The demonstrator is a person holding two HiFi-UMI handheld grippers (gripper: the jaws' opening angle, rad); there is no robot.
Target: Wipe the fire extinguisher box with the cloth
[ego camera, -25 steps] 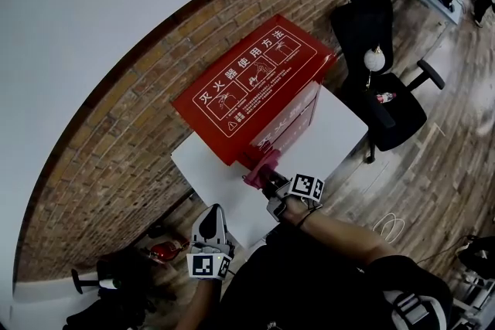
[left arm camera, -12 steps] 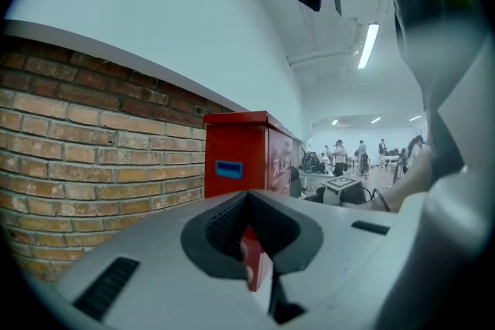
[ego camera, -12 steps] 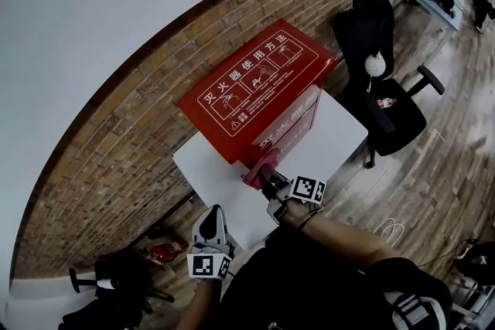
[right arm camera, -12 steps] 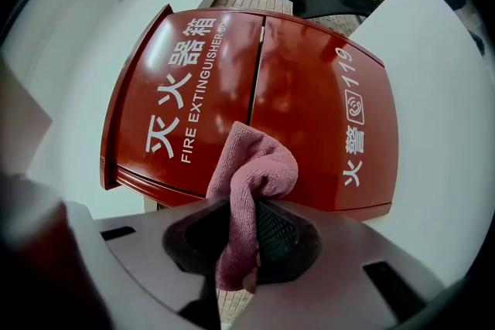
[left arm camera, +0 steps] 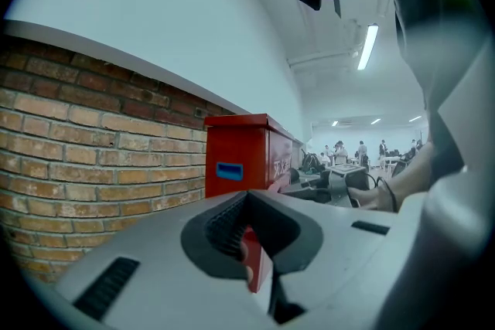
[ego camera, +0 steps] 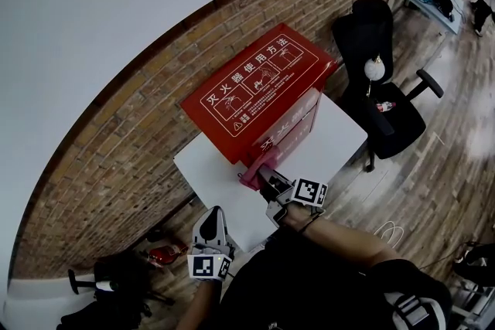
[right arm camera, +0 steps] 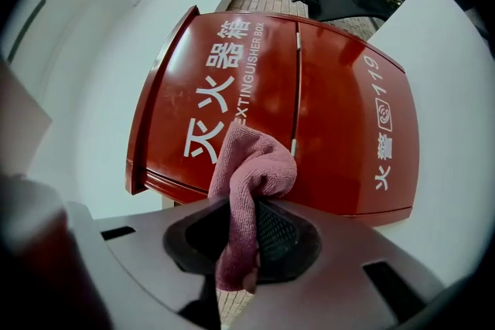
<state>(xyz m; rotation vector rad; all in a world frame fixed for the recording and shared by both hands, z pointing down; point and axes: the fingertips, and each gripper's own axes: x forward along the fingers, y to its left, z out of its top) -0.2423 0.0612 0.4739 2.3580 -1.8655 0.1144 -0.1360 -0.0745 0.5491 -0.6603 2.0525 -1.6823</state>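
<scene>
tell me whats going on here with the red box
A person holds a gripper in each hand and is wiping a red fire extinguisher box that stands on a white table against a brick wall. The right gripper is clamped on a pink cloth and holds it at the lower front of the box, by the door seam. The left gripper hangs low off the table's corner, jaws together, with nothing in them.

Pink cloth (ego camera: 254, 169) lower down box (ego camera: 255, 85) front
</scene>
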